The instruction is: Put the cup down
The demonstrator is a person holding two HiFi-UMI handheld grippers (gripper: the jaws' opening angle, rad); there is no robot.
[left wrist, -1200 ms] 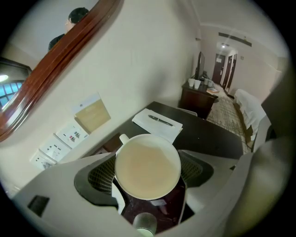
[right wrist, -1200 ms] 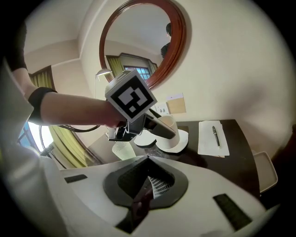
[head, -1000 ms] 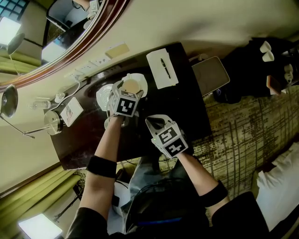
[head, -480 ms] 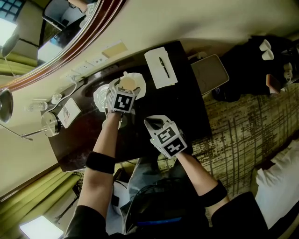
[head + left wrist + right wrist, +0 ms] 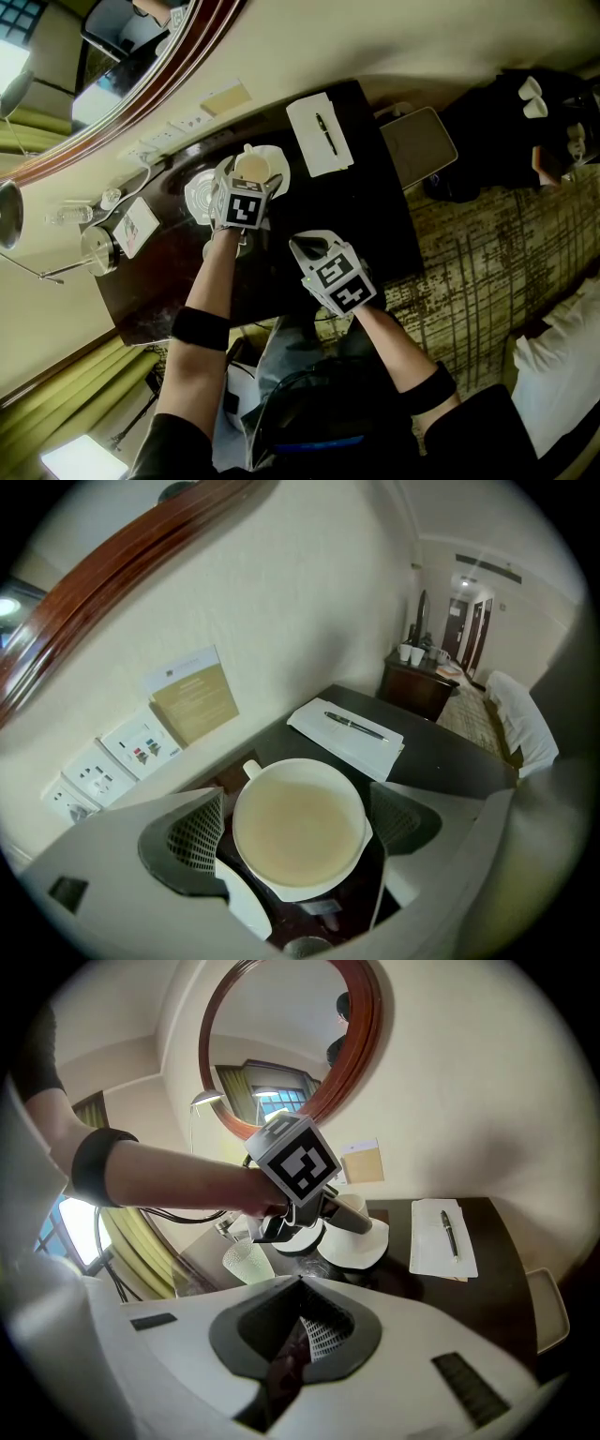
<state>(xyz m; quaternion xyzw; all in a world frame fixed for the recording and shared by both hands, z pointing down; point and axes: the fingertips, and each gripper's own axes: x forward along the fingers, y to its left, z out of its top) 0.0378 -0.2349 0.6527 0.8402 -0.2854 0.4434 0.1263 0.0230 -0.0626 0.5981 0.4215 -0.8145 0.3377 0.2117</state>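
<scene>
Nearest the person, the right gripper (image 5: 300,1335) hangs over the near edge of the dark bench (image 5: 375,216) with its jaws closed on nothing; it looks parked out of the way, since the job needs one gripper only. Just beyond it, the left gripper (image 5: 249,180) points steeply down at the cup (image 5: 298,822), which stands upright between its jaws on a white saucer (image 5: 367,1246) at the far left of the bench. Those jaws are spread wide, and the mesh pads (image 5: 199,832) seem to sit just off the cup's wall rather than pressing it, so the cup appears to rest on the saucer under its own weight, with the put-down as good as done. A second small plate (image 5: 199,194) lies just left of the saucer and a glass (image 5: 246,1262) stands near it. To the right, well apart from the cup, a notepad (image 5: 319,134) carries a pen (image 5: 323,123). Farthest are the wall sockets (image 5: 108,766) and a round mirror (image 5: 291,1040). Compared with a second earlier, the left jaws stand wider, having just been opening round the cup, while the right gripper looks unchanged.
</scene>
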